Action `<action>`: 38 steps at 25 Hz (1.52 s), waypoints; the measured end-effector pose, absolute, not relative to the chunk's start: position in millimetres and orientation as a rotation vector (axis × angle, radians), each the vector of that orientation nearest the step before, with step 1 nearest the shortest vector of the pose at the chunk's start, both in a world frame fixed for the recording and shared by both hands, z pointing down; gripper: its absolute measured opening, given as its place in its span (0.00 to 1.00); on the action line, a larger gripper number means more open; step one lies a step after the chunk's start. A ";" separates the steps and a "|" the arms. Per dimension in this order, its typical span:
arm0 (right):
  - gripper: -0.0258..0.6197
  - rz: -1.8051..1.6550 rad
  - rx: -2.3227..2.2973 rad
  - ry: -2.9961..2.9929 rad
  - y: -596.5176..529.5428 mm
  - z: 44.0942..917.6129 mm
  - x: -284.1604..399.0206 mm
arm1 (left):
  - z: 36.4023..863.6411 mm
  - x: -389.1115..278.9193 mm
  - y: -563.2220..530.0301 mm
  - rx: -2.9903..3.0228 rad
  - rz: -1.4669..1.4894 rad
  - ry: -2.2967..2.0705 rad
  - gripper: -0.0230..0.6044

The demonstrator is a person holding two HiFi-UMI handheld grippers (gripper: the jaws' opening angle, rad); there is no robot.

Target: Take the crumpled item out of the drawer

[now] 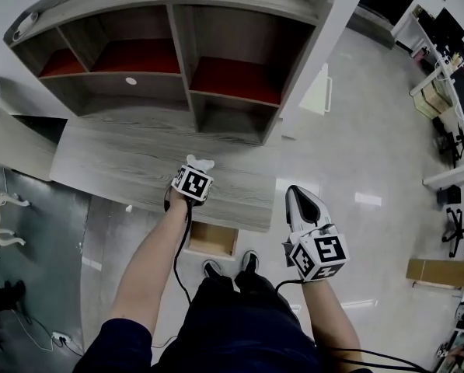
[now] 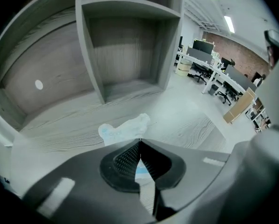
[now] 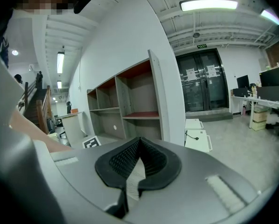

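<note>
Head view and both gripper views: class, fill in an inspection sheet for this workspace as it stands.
Surface: grey wood-grain cabinet top below open shelves.
Job's things: white crumpled item at the tips of the left gripper, over the cabinet top; drawer open below.
Clutter: small white speck near the top's front edge.
Grippers: left gripper shut on the crumpled item; right gripper shut, empty.
Cables: black cable along the left forearm.
Surroundings: office desks and chairs on a pale floor.
</note>
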State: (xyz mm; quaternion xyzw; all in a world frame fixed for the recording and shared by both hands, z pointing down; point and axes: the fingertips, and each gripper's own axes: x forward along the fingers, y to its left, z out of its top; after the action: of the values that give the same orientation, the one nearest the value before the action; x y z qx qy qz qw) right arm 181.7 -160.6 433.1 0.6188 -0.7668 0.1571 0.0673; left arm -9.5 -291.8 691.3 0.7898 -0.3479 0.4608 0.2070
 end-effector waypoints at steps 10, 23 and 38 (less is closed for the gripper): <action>0.05 0.515 1.883 -2.277 -157.0 447.2 193.0 | 688.1 -3.9 -308.5 2.238 1.155 -1.063 0.11; 0.05 0.443 1.770 -2.400 -173.5 423.7 160.7 | 598.8 -22.3 -301.3 2.188 0.727 -1.201 0.14; 0.05 0.222 1.743 -2.535 -198.6 366.2 138.0 | 412.6 -59.6 -257.0 2.407 0.304 -1.477 0.14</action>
State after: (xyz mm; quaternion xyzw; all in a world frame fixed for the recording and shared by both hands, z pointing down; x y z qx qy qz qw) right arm 138.0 -198.6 366.2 0.5649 -0.8215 0.0720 0.0285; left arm -59.6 -257.0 412.6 0.8378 -0.5142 0.1059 0.1497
